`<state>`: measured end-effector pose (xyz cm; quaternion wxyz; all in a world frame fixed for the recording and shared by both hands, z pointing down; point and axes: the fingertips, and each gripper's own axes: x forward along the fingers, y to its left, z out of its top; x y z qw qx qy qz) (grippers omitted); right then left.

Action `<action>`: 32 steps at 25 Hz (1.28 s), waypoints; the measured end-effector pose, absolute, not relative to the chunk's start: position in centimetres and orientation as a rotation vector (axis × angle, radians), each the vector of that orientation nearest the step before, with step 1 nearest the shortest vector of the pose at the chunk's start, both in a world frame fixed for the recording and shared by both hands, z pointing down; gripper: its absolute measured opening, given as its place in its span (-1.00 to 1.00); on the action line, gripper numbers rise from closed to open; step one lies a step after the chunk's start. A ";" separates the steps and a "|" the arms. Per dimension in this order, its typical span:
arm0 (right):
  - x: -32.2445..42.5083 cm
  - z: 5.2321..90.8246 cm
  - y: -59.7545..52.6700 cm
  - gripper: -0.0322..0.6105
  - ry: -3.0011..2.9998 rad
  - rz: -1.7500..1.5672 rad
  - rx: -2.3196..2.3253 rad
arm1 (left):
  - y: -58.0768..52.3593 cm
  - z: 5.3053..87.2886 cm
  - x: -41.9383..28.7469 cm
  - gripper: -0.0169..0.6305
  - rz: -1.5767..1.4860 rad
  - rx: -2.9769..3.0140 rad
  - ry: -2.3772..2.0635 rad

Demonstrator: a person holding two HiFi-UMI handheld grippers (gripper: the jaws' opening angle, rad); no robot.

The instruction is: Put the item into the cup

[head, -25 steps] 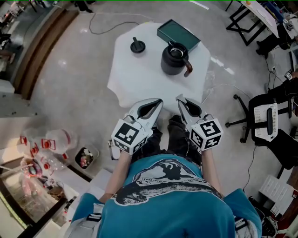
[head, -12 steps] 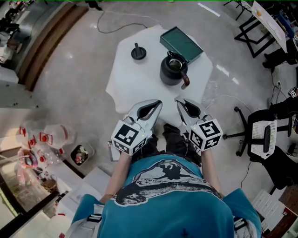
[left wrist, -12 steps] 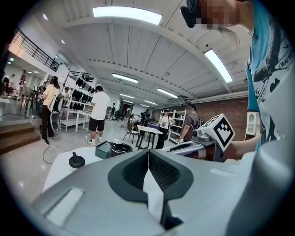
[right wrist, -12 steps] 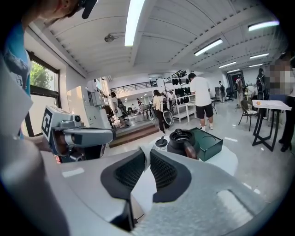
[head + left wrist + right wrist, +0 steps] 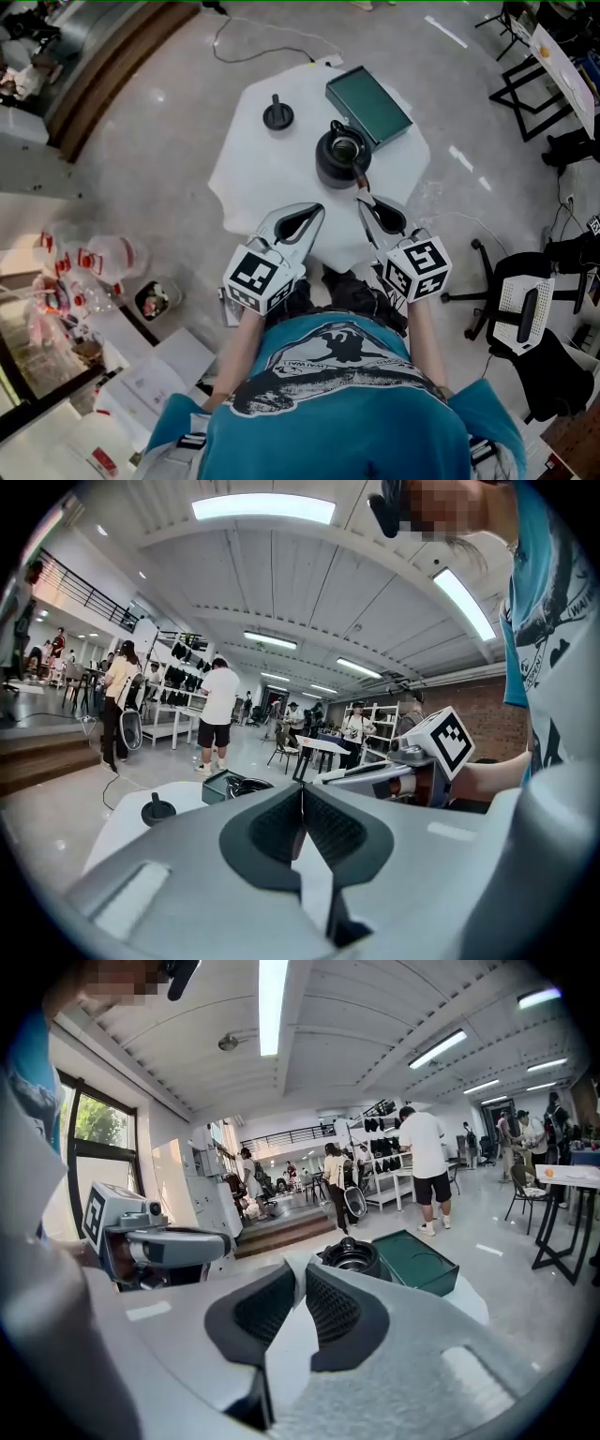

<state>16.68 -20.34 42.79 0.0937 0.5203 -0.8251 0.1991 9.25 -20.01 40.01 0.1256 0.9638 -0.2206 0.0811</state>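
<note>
A black cup (image 5: 339,155) with a brown handle stands on the white table (image 5: 262,178). A black knobbed disc (image 5: 277,114) lies to the cup's left, toward the far edge. Both grippers hover side by side over the table's near edge, holding nothing. My left gripper (image 5: 321,206) has its jaws together, and the disc (image 5: 157,809) shows ahead of it on the left. My right gripper (image 5: 359,198) is shut too, its tips just short of the cup's handle. From it I see the cup (image 5: 352,1255) straight ahead.
A dark green box (image 5: 368,94) lies behind the cup at the table's far right. Office chairs (image 5: 525,305) stand to the right. Plastic bags (image 5: 94,272) and a small bin (image 5: 159,298) sit on the floor at the left. People stand in the background.
The table and cup have drawn closer to the gripper tips as the view shifted. Both grippers keep the same pose and stay shut.
</note>
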 end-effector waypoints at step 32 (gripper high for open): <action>17.8 46.3 -32.2 -0.78 -2.351 0.179 0.941 | -22.6 40.6 10.0 -0.93 0.222 2.678 -0.984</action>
